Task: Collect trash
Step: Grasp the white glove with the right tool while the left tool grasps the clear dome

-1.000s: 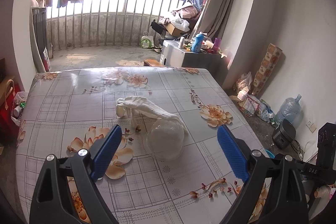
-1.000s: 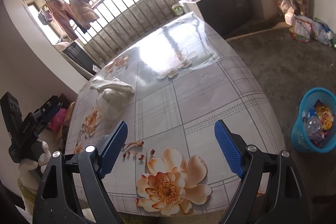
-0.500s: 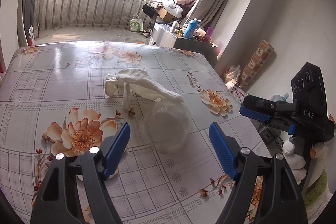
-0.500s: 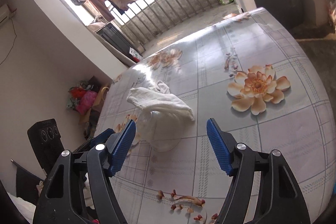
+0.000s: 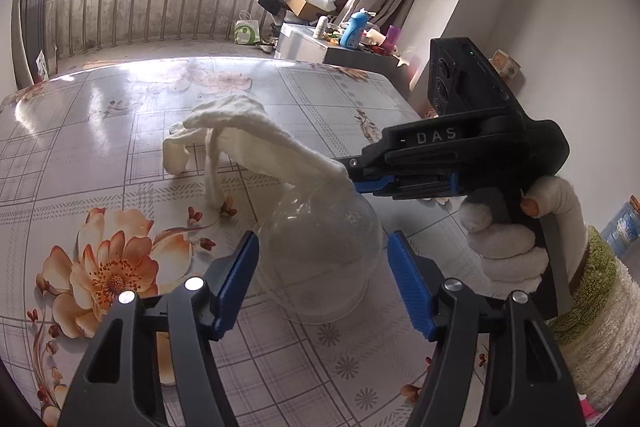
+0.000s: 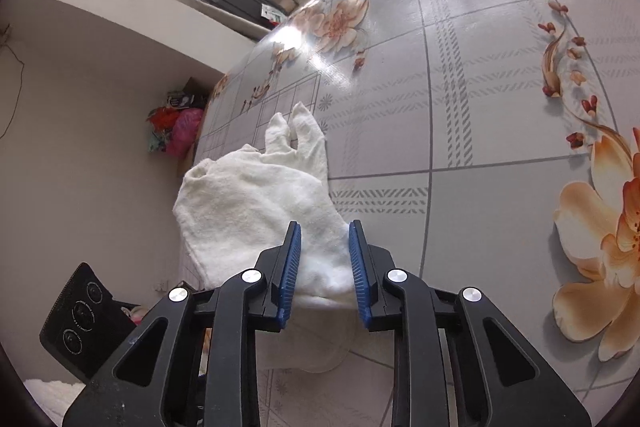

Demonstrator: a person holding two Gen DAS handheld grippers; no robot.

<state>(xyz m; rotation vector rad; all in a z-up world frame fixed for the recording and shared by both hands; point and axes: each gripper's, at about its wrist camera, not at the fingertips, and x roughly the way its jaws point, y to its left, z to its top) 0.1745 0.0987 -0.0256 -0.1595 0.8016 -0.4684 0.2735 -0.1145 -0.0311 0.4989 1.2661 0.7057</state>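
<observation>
A clear plastic cup (image 5: 320,259) lies on its side on the flowered tablecloth (image 5: 120,155). A white glove (image 5: 240,123) runs from the cup's mouth out across the table. My left gripper (image 5: 322,241) straddles the cup, its jaws closing, the blue pads just short of the cup's sides. My right gripper (image 6: 325,227) comes in from the right, jaws closing, pads pressed on the glove (image 6: 256,195) where it leaves the cup (image 6: 312,347). The left wrist view shows that gripper (image 5: 370,183) pinching the glove's end, held by a gloved hand (image 5: 508,247).
The table's far edge faces a barred window. A cabinet (image 5: 316,45) with bottles stands behind the table's far right corner. A water jug (image 5: 622,227) sits on the floor to the right. Coloured bags (image 6: 180,125) lie by the wall past the table's left edge.
The left gripper dropped toward the cup and narrowed around it. The right gripper swung across the table to the glove and its jaws came together on it.
</observation>
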